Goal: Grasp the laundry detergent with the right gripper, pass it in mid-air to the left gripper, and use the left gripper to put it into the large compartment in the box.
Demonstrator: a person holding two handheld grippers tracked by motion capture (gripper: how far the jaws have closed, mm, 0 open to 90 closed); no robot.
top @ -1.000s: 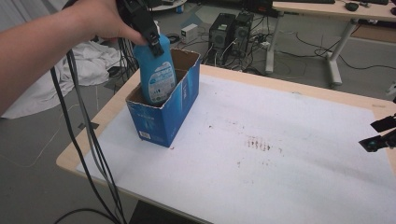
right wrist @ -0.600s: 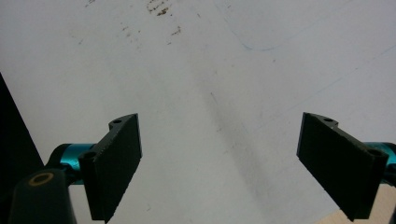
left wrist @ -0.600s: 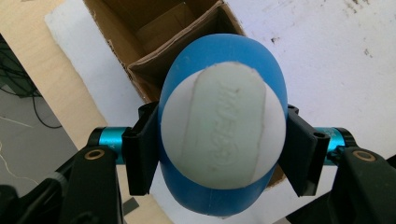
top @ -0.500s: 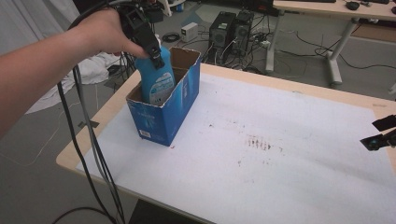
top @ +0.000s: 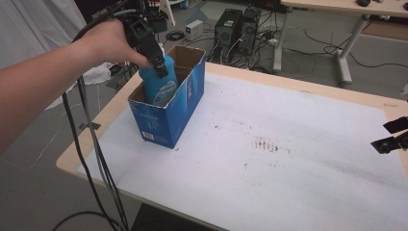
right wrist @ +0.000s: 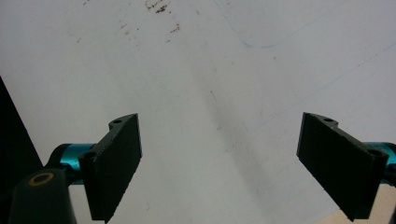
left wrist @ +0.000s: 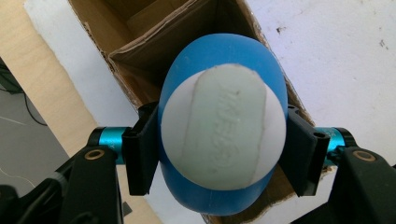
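A blue bottle point(top: 161, 87) with a pale cap point(left wrist: 223, 134) hangs upright, its lower part inside an open blue cardboard box point(top: 167, 119) at the table's far left. My left gripper point(top: 159, 66) is shut on the bottle just below the cap, one black jaw on each side of it. In the left gripper view the box's brown inside point(left wrist: 140, 51) lies right under the bottle. At the table's right edge my right gripper point(top: 392, 137) hovers low over the white surface, open, with nothing between its jaws point(right wrist: 219, 158).
White sheeting with brown stains point(top: 267, 144) covers the table point(top: 308, 192). Black cables point(top: 94, 154) trail from the left hand over the table's left edge. Computer towers point(top: 235, 26) and another desk stand on the floor behind.
The left hand has sunk, taking the bottle deeper into the box. The right gripper has stayed where it was.
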